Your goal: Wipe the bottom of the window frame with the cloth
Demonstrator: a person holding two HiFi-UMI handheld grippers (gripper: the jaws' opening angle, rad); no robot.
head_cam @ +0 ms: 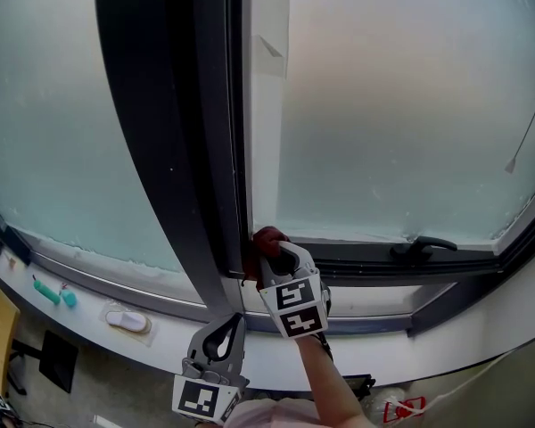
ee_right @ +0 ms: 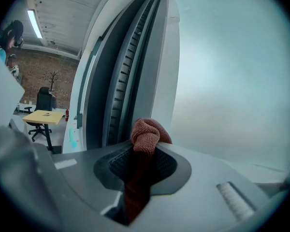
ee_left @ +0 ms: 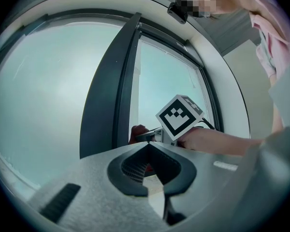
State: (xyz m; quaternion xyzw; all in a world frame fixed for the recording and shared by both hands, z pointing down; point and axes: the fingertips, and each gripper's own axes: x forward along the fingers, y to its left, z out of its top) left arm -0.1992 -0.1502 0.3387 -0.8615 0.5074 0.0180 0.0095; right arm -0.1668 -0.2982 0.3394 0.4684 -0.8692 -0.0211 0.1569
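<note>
A reddish-brown cloth (head_cam: 267, 235) is pinched in my right gripper (head_cam: 270, 245), which is shut on it. The cloth presses into the bottom left corner of the window frame (head_cam: 374, 259), where the lower rail meets the dark upright post (head_cam: 174, 150). In the right gripper view the bunched cloth (ee_right: 146, 133) sticks out past the jaws of the right gripper (ee_right: 144, 151), next to the frosted glass. My left gripper (head_cam: 237, 321) hangs lower, in front of the sill, shut with nothing in it. Its own view shows the left gripper (ee_left: 147, 148) with its jaws meeting, and beyond them the cloth (ee_left: 137, 131).
A black window handle (head_cam: 423, 244) lies on the lower rail to the right. The white sill (head_cam: 383, 300) runs below. On the left sill sit a teal item (head_cam: 50, 292) and a white item (head_cam: 127, 320). A yellow desk (ee_right: 40, 115) stands in the room behind.
</note>
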